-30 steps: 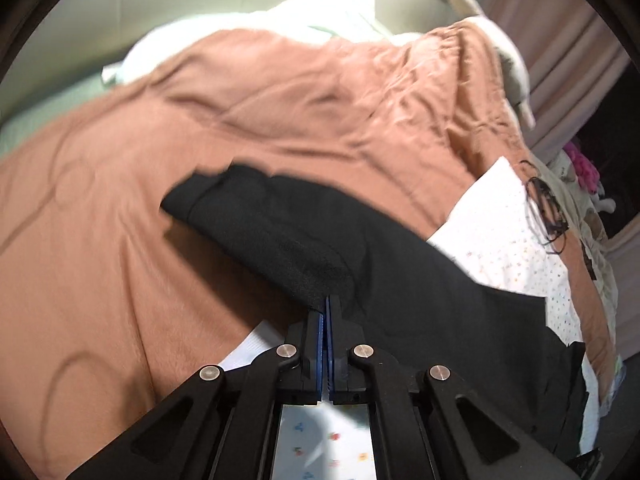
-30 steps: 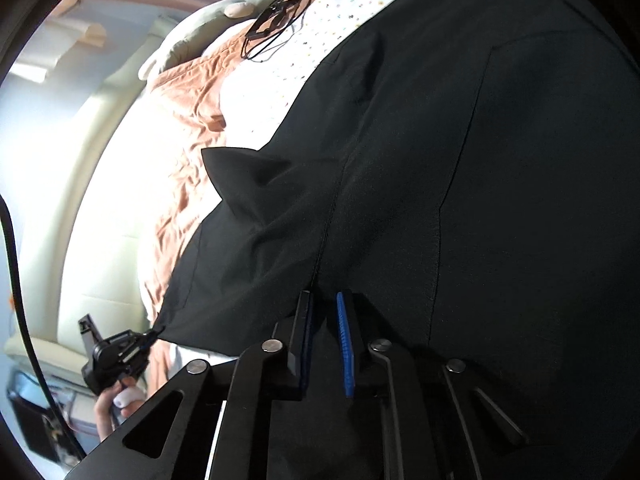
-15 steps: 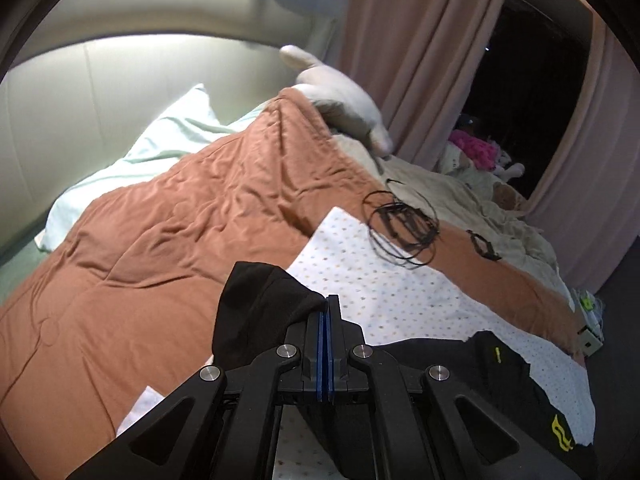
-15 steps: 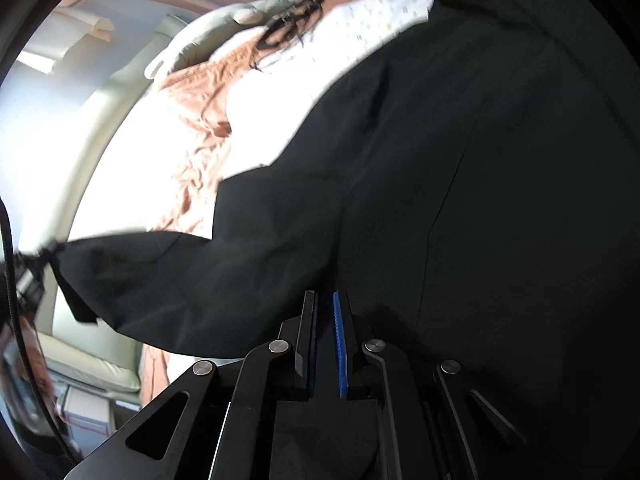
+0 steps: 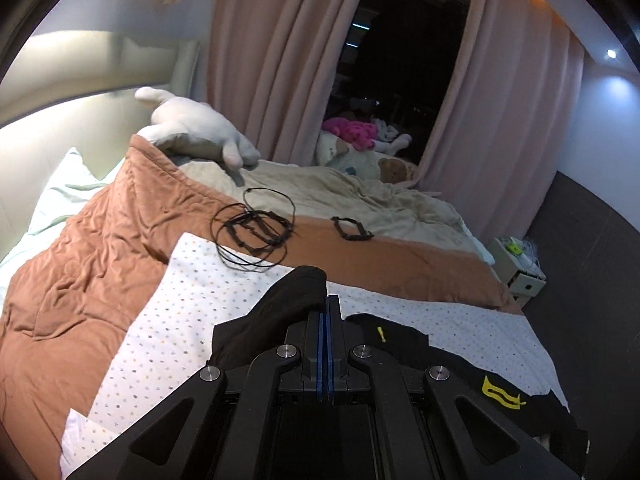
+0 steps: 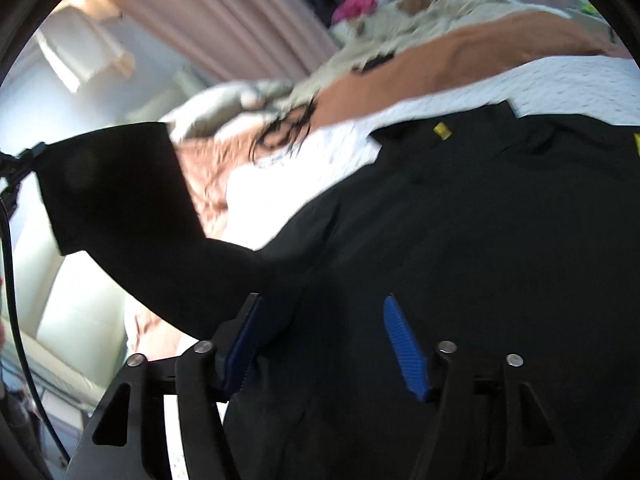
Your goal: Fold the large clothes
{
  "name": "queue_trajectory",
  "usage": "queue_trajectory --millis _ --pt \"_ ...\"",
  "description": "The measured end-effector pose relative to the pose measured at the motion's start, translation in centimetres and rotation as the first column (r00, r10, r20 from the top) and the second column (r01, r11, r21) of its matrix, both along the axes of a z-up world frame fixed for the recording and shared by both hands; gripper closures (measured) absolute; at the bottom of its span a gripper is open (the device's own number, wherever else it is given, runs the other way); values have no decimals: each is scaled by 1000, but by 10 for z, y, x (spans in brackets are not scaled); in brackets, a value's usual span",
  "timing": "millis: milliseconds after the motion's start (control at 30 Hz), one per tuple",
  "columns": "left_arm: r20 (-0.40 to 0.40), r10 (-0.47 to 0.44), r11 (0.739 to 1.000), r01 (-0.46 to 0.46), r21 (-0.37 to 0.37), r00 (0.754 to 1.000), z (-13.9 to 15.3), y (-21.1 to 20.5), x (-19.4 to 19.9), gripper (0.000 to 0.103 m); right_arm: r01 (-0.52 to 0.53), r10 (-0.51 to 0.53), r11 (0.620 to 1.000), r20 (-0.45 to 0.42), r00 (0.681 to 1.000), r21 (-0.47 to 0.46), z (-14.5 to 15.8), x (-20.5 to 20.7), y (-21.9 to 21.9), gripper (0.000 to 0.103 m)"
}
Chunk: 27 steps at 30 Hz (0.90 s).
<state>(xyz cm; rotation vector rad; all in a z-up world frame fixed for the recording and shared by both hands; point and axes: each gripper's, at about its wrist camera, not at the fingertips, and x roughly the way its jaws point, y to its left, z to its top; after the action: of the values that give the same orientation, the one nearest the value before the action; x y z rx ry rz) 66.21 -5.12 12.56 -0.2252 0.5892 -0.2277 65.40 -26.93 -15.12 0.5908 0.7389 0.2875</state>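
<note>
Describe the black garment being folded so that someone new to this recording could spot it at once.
Start at the bed's rust-brown quilt, then drop to the white dotted sheet at its near edge. The black garment lies spread on that sheet, one sleeve lifted by the left gripper; the right gripper is open over it. It is the only black cloth, with small yellow marks.

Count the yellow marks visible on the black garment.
2 in the left wrist view: a small yellow mark beside the left gripper, and a larger yellow logo farther right. Folds may hide more.
</note>
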Motion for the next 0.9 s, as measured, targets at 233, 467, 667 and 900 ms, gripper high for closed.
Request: queue_trajectory --millis 233,467,667,900 --pt "-45 -100 994 102 26 994 -17 -73 7 103 112 -110 993 -70 992 27 -20 -40 -66 40" --pt "-95 -178 982 183 48 980 -48 -138 13 103 255 -243 964 -138 960 75 -41 -63 -132 40" --pt "-171 -286 955 296 36 943 -92 -190 21 103 346 -320 925 -167 932 159 -51 -63 -166 40" --pt "-393 -366 927 369 -70 843 -175 -223 30 34 385 -351 908 -199 915 168 -54 -74 -175 40"
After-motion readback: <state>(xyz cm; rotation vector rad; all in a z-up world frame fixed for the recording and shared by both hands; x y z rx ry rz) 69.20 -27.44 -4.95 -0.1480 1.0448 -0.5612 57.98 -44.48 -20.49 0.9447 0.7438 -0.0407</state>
